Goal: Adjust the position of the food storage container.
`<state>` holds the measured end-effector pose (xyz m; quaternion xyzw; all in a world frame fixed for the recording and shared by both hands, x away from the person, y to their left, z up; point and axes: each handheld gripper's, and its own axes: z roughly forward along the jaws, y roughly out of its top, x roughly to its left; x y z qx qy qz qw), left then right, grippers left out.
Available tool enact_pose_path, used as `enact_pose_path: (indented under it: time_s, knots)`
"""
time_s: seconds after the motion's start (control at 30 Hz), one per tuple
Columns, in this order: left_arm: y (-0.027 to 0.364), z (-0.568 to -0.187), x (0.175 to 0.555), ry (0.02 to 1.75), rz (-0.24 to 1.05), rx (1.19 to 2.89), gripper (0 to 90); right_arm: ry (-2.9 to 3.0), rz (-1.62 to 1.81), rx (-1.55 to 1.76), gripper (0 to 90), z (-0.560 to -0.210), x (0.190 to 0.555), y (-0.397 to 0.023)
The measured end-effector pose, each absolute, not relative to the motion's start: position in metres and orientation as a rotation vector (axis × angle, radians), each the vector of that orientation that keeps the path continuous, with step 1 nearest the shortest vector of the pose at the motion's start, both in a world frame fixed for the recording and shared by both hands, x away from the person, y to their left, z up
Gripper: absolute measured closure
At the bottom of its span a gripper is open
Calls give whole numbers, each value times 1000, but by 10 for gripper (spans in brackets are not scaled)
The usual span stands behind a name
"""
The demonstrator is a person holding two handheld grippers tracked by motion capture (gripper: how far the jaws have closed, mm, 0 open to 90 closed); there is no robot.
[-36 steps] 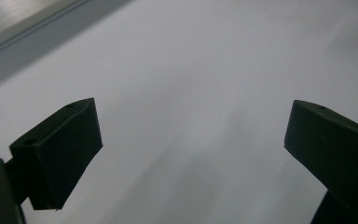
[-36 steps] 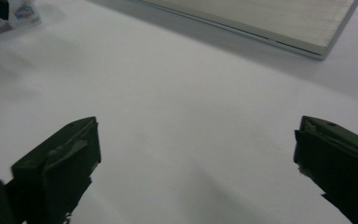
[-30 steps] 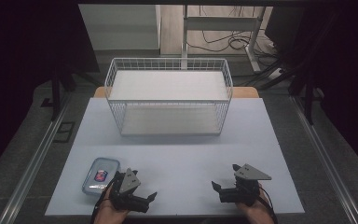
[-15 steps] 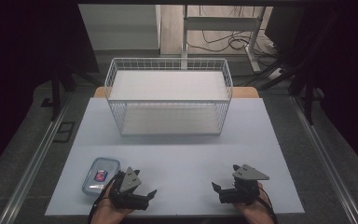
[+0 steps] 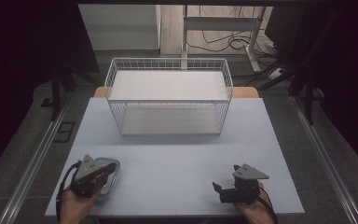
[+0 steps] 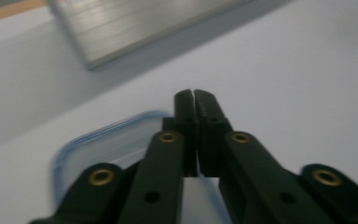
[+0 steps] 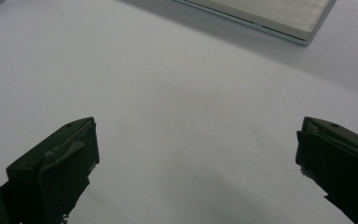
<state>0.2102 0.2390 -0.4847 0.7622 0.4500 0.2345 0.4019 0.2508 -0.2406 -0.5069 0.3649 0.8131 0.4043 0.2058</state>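
A clear food container with a blue rim (image 5: 113,173) lies at the table's front left. My left gripper (image 5: 107,169) hovers over it, jaws pressed together with nothing between them. In the left gripper view the shut tips (image 6: 196,99) point past the container's blue rim (image 6: 107,133), which lies below and to the left. My right gripper (image 5: 219,191) rests at the front right, its jaws spread wide. In the right gripper view bare white table shows between the two fingertips (image 7: 196,135).
A white wire basket (image 5: 168,95) stands at the middle back of the white table (image 5: 177,154). Its pale bottom panel (image 6: 140,28) (image 7: 270,14) shows at the top of both gripper views. Dark floor and metal rails flank the table.
My left gripper has swung left over the container and its jaws have shut. The right gripper has stayed in place, open.
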Motion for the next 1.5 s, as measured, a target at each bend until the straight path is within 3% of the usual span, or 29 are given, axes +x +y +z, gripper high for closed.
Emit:
enact_pose_path:
  time_s: [0.27, 0.47, 0.63, 0.97, 1.2, 1.33, 1.5]
  knots:
    - [298, -496, 212, 1330, 674, 1824, 899, 2269, 1114, 1015, 0, -507, 251, -240]
    - [316, -513, 223, 1429, 598, 1811, 899, 2281, 1110, 1033, 0, -509, 253, -239]
    - [311, -518, 237, 1419, 502, 1834, 899, 2288, 1093, 1022, 0, -510, 253, -238]
    - [290, -518, 252, 1376, 445, 1887, 900, 2296, 1072, 1030, 0, -509, 254, -234]
    - [246, -513, 269, 1231, 408, 2024, 900, 2310, 1062, 1056, 0, -509, 255, -236]
    - [249, -510, 266, 1234, 402, 1995, 900, 2316, 1050, 1056, 0, -509, 255, -236]
    - [283, -498, 226, 1297, 497, 1867, 900, 2318, 1037, 1058, 0, -509, 255, -236]
